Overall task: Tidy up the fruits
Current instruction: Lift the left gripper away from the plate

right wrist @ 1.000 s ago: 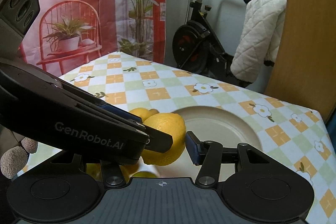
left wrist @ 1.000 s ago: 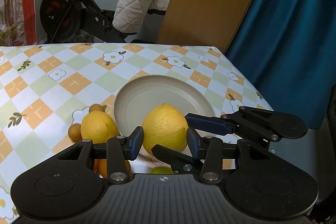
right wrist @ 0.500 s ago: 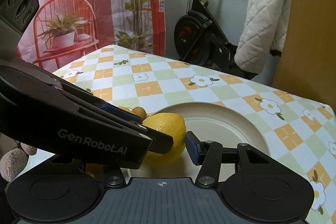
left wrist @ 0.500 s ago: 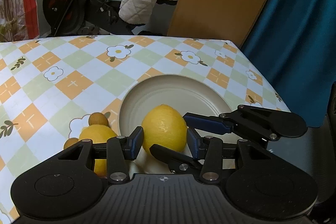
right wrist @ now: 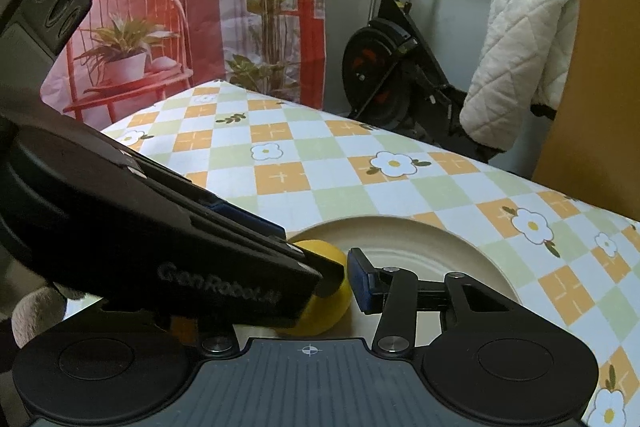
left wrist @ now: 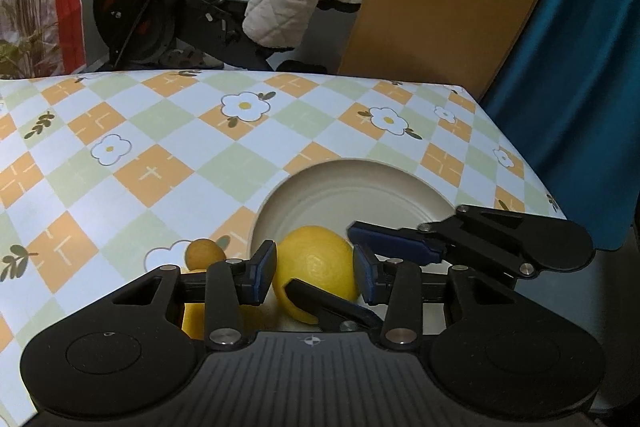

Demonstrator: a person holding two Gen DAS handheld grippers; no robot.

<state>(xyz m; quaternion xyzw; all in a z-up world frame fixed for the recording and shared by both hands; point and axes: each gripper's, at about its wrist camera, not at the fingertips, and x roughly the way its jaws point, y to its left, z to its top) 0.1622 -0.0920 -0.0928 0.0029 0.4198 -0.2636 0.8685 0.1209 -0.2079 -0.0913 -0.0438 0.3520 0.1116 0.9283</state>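
Lemon (left wrist: 316, 273) between left claw (left wrist: 316, 277) pads, which just narrowed; contact unclear. Right claw (right wrist: 340, 285) likewise. Lemon's long axis indeterminate.

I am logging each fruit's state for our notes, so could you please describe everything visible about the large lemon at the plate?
The lemon is bright yellow with a dimpled rind, whole, lying at the near rim of the cream plate. It sits between the blue pads of both the left gripper and the right gripper, whose jaws have just been closing; whether the pads already press it cannot be told. The right gripper's lower finger crosses its front. Its underside is hidden.
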